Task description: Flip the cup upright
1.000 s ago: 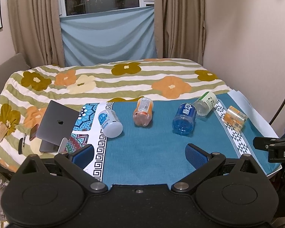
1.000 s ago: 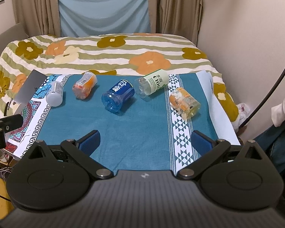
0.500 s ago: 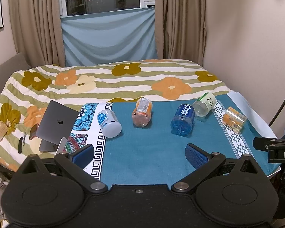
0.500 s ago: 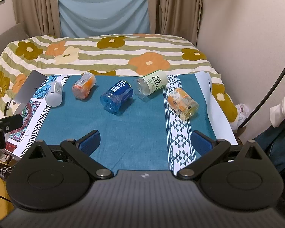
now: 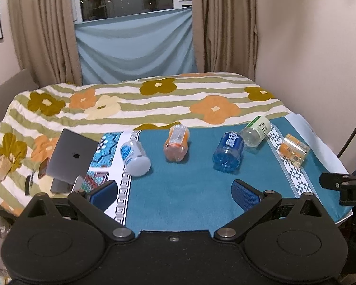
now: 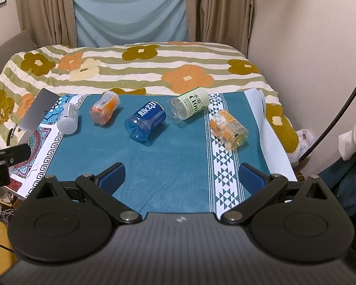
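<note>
Several cut-bottle cups lie on their sides in a row on the teal cloth (image 5: 178, 190): a white one (image 5: 135, 158) (image 6: 68, 118), an orange one (image 5: 176, 143) (image 6: 104, 110), a blue one (image 5: 228, 152) (image 6: 146, 120), a green-and-white one (image 5: 255, 130) (image 6: 188, 106) and a yellow-orange one (image 5: 294, 149) (image 6: 229, 128). My left gripper (image 5: 174, 192) is open and empty, near the cloth's front, well short of the cups. My right gripper (image 6: 182, 178) is open and empty, likewise short of them.
A grey laptop (image 5: 71, 156) leans at the cloth's left edge on a patterned mat (image 6: 39, 142). A flowered striped blanket (image 5: 154, 99) covers the bed behind. A wall is close on the right. The other gripper shows at each view's side edge.
Both grippers have drawn back and risen slightly, so the cups sit a little farther away in view. No cup has moved. Jaws stay open.
</note>
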### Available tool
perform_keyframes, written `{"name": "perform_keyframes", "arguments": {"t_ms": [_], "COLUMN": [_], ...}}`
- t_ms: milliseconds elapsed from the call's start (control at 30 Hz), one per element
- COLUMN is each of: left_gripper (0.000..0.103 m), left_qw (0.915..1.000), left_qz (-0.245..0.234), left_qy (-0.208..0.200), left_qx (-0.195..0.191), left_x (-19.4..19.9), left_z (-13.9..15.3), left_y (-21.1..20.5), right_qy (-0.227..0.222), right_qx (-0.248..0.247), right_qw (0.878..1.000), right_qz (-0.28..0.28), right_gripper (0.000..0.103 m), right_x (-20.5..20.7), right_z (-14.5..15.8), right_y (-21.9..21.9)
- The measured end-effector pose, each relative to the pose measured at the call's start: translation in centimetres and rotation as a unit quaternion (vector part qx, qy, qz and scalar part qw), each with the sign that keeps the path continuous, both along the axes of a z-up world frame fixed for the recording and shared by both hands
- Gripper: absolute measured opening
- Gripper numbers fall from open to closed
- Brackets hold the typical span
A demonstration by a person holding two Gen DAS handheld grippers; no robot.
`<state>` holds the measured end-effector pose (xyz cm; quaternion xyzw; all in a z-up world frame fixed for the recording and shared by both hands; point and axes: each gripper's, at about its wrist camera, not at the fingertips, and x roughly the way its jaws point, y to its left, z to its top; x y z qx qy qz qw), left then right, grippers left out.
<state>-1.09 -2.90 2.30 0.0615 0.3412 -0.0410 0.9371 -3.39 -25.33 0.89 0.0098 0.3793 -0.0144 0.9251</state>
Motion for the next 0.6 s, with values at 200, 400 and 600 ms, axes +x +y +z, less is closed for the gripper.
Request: {"name": "perform_keyframes", "arguments": {"t_ms": [200,400,600], "left_gripper": [0.103,0.103,0.103], "left_qw": [0.9991,0.9950,0.9857], "left_qz": [-0.036,-0.092,-0.158], "left_qy": [-0.014,-0.011,0.008], "left_qx": [0.020,0.039,0.058], "left_x": [2.6,6.9,12.2], "left_z": [1.6,1.6,-0.1], "left_y": [-2.9,-6.7,-10.0], "right_qy": [0.001,-0.002,0.011], "right_qx": [0.001,-0.003,-0.008], "right_qw": [1.000,1.000,1.000], "right_qz": [0.005,0.013,-0.003], "right_gripper": [0.103,0.103,0.103], "right_x": [1.1,2.5,4.5], "right_z": [0.0,-0.4,-2.0], "right_y": [-2.4,-5.1,-6.7]}}
